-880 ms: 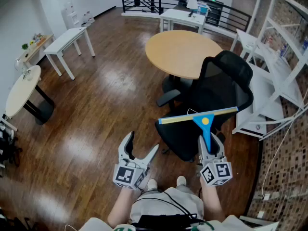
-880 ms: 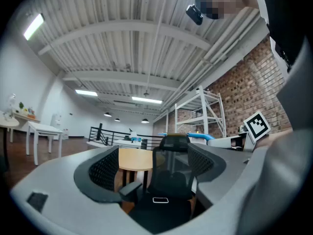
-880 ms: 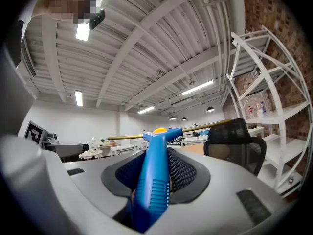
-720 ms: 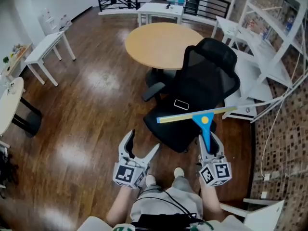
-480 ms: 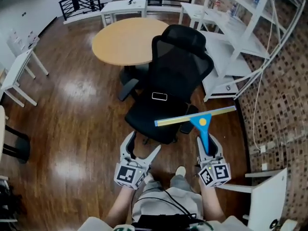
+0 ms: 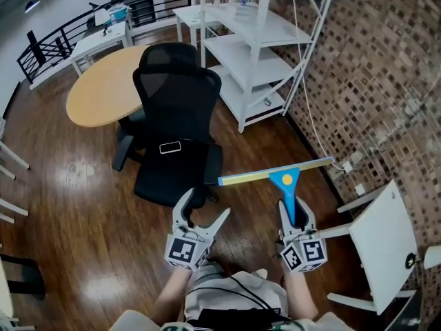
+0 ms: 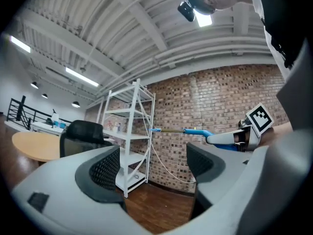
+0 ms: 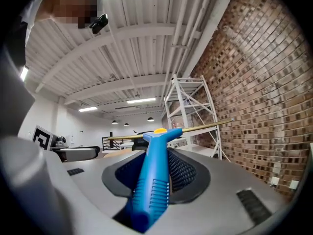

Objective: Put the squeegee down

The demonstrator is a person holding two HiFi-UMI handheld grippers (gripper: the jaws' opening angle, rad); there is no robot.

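Note:
The squeegee [image 6: 285, 181] has a blue handle, a yellow button and a long yellow-edged blade held crosswise at waist height. My right gripper [image 6: 295, 212] is shut on its handle; in the right gripper view the blue handle [image 8: 152, 180] runs up between the two black pads to the blade [image 8: 195, 128]. My left gripper [image 6: 201, 214] stands open with nothing between its fingers, level beside the right one. In the left gripper view the gap [image 7: 151, 168] between the pads is bare, and the squeegee [image 7: 195, 131] shows at the right, held by the other gripper.
A black office chair [image 6: 173, 129] stands just ahead on the wooden floor. Behind it is a round wooden table [image 6: 96, 92]. White metal shelving [image 6: 255, 40] stands against the brick wall [image 6: 365, 67] at right. A white chair [image 6: 382, 247] is at my right. A cable [image 6: 313, 126] hangs down the wall.
The view has swung to the right: chair and round table slid left, and the shelving and brick wall came in. Both grippers keep their places and the right one keeps hold of the squeegee.

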